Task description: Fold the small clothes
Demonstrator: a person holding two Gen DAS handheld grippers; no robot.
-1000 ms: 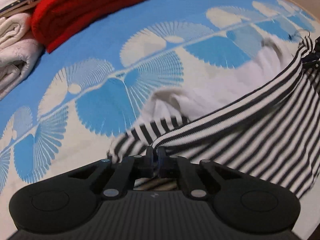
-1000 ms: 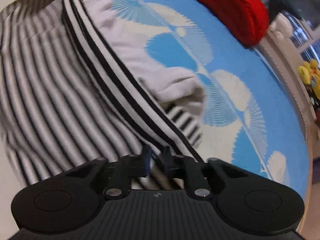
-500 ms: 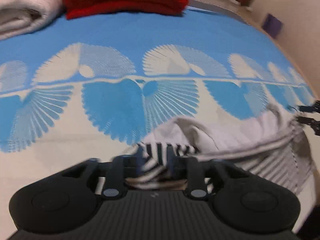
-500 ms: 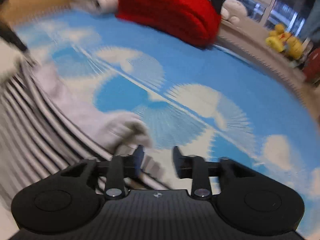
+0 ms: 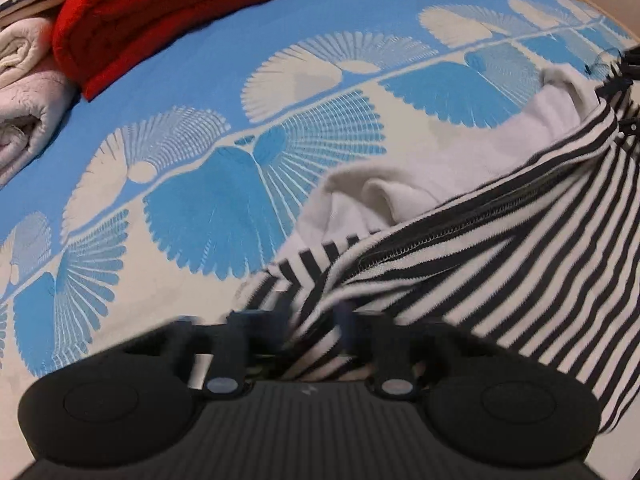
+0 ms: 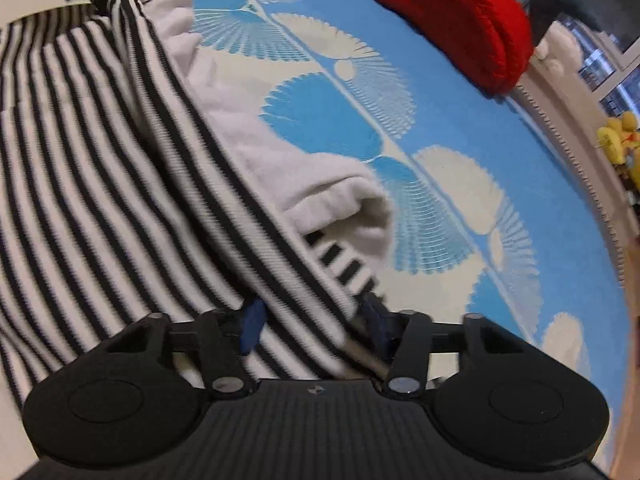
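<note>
One striped garment [image 5: 500, 264], black-and-white ribbed knit with zipper and fleecy white lining, rumpled on blue fan-print bedspread [image 5: 224, 92]. Left gripper [image 5: 310, 322] jaws closing, striped hem between them. Right gripper [image 6: 314, 320] jaws spread, striped edge between, not pinched. Red knit bundle [image 5: 160, 12], cream folded towels [image 5: 24, 92] behind.

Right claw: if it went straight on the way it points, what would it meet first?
Most likely the striped garment: its banded edge already lies between the open right claw fingers, with the bedspread underneath.
</note>
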